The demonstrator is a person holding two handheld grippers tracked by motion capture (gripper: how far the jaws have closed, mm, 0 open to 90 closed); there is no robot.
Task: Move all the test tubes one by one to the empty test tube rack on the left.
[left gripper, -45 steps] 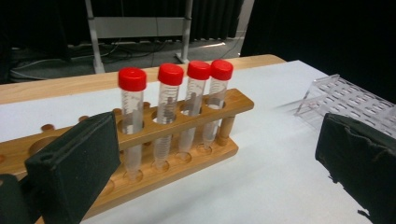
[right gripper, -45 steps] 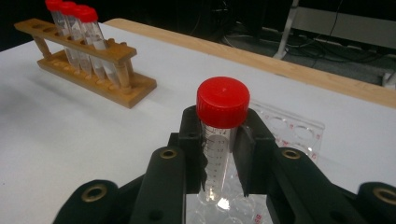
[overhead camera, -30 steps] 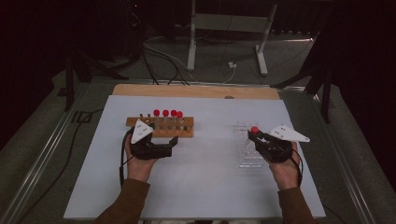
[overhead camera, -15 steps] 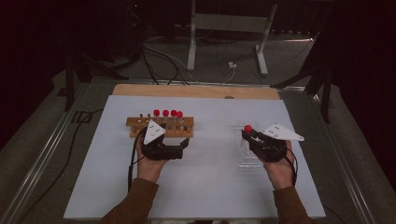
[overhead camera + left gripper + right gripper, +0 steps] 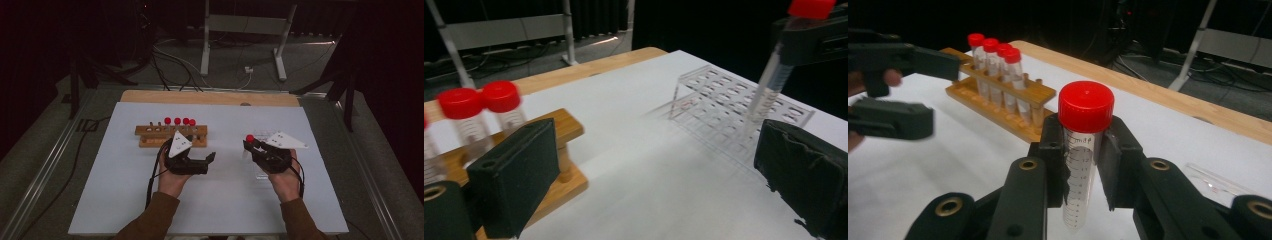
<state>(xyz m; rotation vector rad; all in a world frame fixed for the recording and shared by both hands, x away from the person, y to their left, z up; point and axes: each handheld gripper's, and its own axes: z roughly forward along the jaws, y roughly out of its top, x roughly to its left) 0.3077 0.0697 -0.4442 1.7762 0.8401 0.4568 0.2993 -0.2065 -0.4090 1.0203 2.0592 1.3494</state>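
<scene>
One red-capped tube (image 5: pixel 1083 150) was clamped upright in the right gripper (image 5: pixel 257 148), above the clear plastic rack (image 5: pixel 744 107) and not yet inserted. Four tubes (image 5: pixel 179 122) waited in the wooden rack (image 5: pixel 150 131). The left gripper (image 5: pixel 202 160) was wide apart, had just closed slightly, and held nothing.

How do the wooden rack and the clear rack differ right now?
The wooden rack holds four red-capped tubes; the clear rack shows empty holes. The wooden rack is opaque and lies by the left gripper; the clear rack is see-through, under the right gripper. Both sit on the white table.
</scene>
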